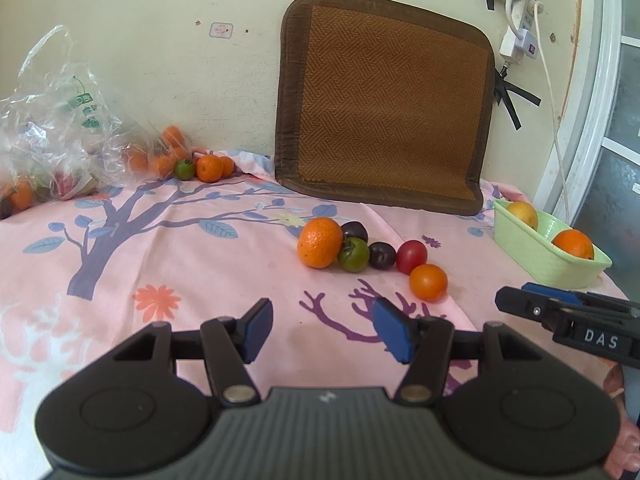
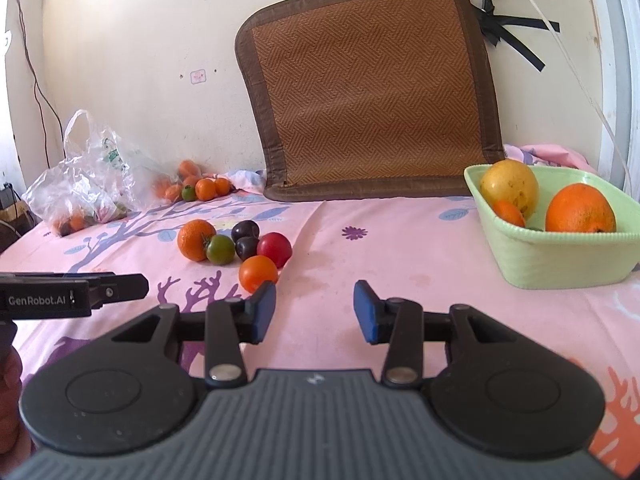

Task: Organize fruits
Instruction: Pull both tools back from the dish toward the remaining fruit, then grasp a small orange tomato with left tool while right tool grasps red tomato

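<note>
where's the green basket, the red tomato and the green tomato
green basket (image 2: 552, 258), right wrist view, on its front wall
red tomato (image 2: 274, 249), right wrist view, on its middle
green tomato (image 1: 353, 255), left wrist view, on its middle

Green basket (image 2: 560, 258) — fruit cluster (image 2: 236, 250) apart

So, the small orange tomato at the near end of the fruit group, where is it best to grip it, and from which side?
Grip the small orange tomato across its round middle, coming from the near side with the right gripper, whose jaws stand open and empty. Its front and right flank are free; the red tomato sits close behind it, so a finger entering from behind would likely bump that.
</note>
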{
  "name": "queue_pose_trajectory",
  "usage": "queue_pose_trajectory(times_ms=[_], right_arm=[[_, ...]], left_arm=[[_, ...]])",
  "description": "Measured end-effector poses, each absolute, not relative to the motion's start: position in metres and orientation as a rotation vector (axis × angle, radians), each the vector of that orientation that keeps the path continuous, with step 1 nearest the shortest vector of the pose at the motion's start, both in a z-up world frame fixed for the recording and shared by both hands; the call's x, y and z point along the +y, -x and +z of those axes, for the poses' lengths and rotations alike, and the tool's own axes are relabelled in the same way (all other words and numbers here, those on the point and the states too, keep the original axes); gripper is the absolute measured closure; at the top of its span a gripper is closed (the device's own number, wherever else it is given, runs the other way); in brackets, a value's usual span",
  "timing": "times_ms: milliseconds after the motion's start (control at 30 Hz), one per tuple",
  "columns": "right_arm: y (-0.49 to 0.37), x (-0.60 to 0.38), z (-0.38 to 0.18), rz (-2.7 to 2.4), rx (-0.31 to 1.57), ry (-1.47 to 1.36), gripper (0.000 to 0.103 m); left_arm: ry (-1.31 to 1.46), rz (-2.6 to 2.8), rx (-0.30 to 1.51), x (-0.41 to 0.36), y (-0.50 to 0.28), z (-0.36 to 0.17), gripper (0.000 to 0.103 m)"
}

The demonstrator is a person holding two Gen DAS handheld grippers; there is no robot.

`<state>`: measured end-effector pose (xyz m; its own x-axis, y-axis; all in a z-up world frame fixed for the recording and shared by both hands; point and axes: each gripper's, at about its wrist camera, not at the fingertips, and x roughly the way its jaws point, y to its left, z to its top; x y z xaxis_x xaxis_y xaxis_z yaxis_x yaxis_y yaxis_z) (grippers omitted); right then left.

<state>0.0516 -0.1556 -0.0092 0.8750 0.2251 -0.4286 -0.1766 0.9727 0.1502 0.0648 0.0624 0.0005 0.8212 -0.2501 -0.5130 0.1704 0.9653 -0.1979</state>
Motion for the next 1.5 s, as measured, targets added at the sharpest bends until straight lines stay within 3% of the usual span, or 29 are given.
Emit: queue_pose_trajectory(times_ms=[500,633,700,1233,1500], right_arm=[[-0.049,-0.183,-0.009,0.222,0.450,-0.294,0.057],[-0.054,-0.192,-0.009,0.219,0.474,-0.345,0.057],[-0.062,-0.195,-0.009,0.230,0.520,-0.369,0.057],[-0.131,-0.107,-0.007,0.367,0.577,0.084,0.059],[-0.138,-0.102,-0.016,0.351,0.599,0.163,0.074]], left_arm=[[0.056,-0.359,0.654,-0.010,-0.114,0.004,0.043],[0.025,-0.333,0.686,-0.024,-0.132,-0.005,0.056],[0.019,-0.348,0.687,-0.025,-0.132,-0.004,0.072],[0.104,-0.242,0.647,0.051,-0.079,-0.007,0.072],[0.120,-0.269,0.639,0.052,-0.079,-0.008,0.072]])
